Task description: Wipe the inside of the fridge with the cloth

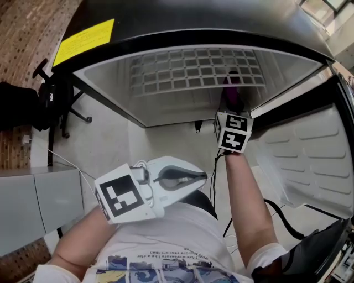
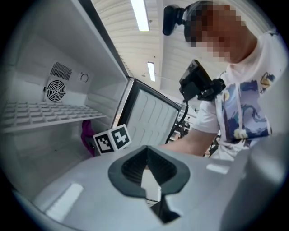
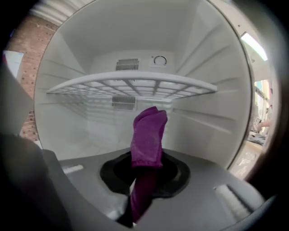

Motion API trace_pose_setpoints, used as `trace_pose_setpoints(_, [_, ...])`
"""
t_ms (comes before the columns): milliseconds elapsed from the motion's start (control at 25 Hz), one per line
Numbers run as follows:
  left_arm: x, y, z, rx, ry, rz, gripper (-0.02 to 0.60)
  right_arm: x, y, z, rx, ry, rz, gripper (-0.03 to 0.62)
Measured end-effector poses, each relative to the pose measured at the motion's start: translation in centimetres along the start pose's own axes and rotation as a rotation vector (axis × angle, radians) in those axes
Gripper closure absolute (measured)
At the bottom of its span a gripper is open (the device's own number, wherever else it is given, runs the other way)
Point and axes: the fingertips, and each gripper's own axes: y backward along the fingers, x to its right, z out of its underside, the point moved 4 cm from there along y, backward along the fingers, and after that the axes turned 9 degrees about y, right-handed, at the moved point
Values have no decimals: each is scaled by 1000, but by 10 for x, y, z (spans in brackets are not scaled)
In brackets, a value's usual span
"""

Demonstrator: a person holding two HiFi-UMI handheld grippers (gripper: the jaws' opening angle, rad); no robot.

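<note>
Head view has the right tool (image 1: 231,104) reaching into the open fridge (image 1: 110,83), its marker cube just outside the opening, while the left tool (image 1: 200,178) hangs back close to the person's body, well apart from the fridge. Right gripper view shows that tool (image 3: 144,175) pinching a purple cloth (image 3: 149,133), which stands up from between the jaws and folds over at its top; the cloth sits inside the cabinet, just below the white wire shelf (image 3: 131,85) that spans the space ahead. Left gripper view shows the left tool (image 2: 148,170) pressed together with nothing between its pads. To the right of the right tool the ribbed white door (image 1: 310,155) stands swung open. Left of the left tool lie pale floor (image 1: 110,143), a black chair (image 1: 55,105) and brickwork (image 1: 27,27). A yellow label (image 1: 83,40) sits on the fridge's dark top, and strip lights (image 2: 140,13) run along the ceiling.
</note>
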Motion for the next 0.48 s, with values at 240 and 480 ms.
trace_pose_setpoints(240, [0, 1, 0, -30, -10, 17, 577, 16, -7, 38, -187, 15, 135, 540])
trace_pose_setpoints(480, [-4, 11, 4, -29, 3, 0, 577, -2, -14, 66, -243, 65, 69, 540])
